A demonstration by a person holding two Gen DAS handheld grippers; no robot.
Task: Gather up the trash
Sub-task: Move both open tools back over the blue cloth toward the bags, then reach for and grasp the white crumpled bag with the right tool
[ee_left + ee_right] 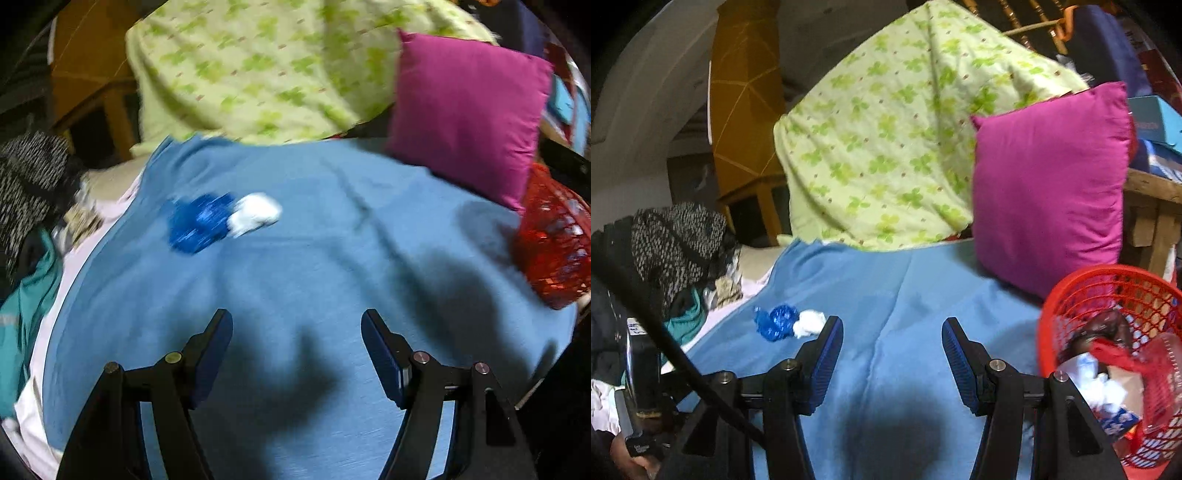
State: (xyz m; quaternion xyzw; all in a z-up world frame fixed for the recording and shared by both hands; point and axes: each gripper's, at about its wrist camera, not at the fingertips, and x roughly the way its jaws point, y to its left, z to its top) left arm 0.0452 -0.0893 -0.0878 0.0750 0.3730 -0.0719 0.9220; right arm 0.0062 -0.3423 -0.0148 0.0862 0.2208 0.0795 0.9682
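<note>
Both grippers, left gripper point(296, 319) and right gripper point(892, 326), stand with jaws spread wide and nothing between them, above the blue sheet point(314, 258). Crumpled blue wrapper point(199, 221) and white paper wad point(255, 214) lie touching on the sheet, well apart from the red mesh basket point(1082, 295), which holds assorted trash beside the magenta pillow point(1049, 184).

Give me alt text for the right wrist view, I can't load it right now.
The right gripper hangs open and empty over a blue bedsheet. A crumpled blue wrapper and a white paper wad lie together ahead to its left; a red mesh basket already holding trash sits at right, below a magenta pillow.
</note>
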